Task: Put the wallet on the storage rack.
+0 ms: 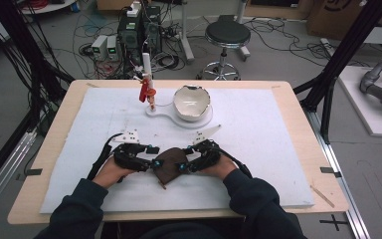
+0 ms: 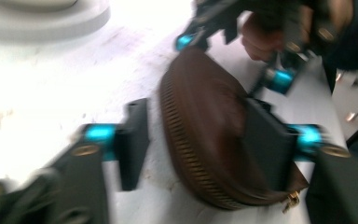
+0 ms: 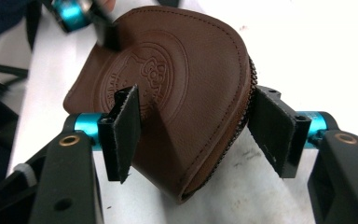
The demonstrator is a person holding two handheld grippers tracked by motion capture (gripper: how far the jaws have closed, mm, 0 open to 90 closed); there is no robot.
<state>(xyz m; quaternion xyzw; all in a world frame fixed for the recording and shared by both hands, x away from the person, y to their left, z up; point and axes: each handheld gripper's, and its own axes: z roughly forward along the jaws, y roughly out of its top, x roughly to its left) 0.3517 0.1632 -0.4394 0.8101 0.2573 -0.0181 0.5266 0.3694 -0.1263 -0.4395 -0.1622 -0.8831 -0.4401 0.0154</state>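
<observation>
A brown leather zip pouch [image 1: 169,164] lies on the white foam mat [image 1: 258,149] near the table's front, between both hands. My left gripper [image 1: 151,162] is open at its left end. In the left gripper view the pouch [image 2: 205,116] sits between the jaws of the left gripper [image 2: 200,140], the right pad over its edge and the left pad just off the zipper; that view is blurred. My right gripper [image 1: 183,167] is open at the right end. In the right gripper view the right gripper [image 3: 198,133] straddles the embossed pouch [image 3: 191,84], one pad over its face and the other by the zipper.
A white bowl [image 1: 191,102] with a chipped rim stands on a white base at the mat's far middle. Beside it, a post carries a red clamp [image 1: 146,89]. Beyond the table are a black stool [image 1: 227,35], computers and cables on the floor.
</observation>
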